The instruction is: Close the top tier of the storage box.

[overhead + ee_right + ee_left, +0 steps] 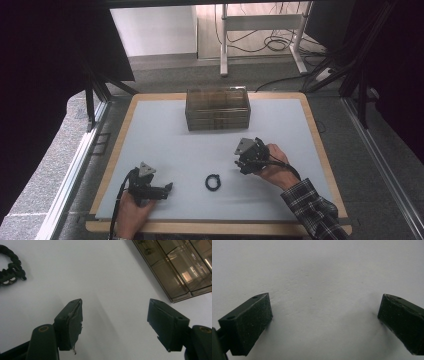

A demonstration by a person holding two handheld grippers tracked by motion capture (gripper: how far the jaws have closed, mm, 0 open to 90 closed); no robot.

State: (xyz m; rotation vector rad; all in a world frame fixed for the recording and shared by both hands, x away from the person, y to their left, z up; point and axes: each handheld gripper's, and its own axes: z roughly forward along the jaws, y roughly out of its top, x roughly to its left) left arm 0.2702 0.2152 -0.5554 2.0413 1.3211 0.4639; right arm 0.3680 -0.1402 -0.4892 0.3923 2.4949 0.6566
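Black braided bracelet (pixel 213 182), lying flat on the pale desk (pixel 165 135) roughly midway between the two tools. From the right tool (pixel 243 166): off to its left and a bit nearer the person, close but clearly apart, nothing touching. In the right gripper view, same bracelet (pixel 11 267) tucked up in the top left corner, so well off the line the jaws point along; needs a swing left before any grab. No real long axis to fuss over, just a loop with a chunkier clasp bit on one side, so probably best pinched across the cord rather than around the whole ring.

From the left tool (pixel 167 187): bracelet just off to the right of its tips, about the same gap as on the other side, maybe a touch less. Honestly a toss-up on which is nearer.

Right tool (pixel 115 322): jaws parted fairly wide, empty, bare desk between the pads. Left tool (pixel 324 325): spread wide too, released, nothing held, tips hovering low over plain desk.

Smoky see-through box (pixel 217 108) with compartments sitting beyond the right tool, toward the far edge of the desk, well away from the bracelet.
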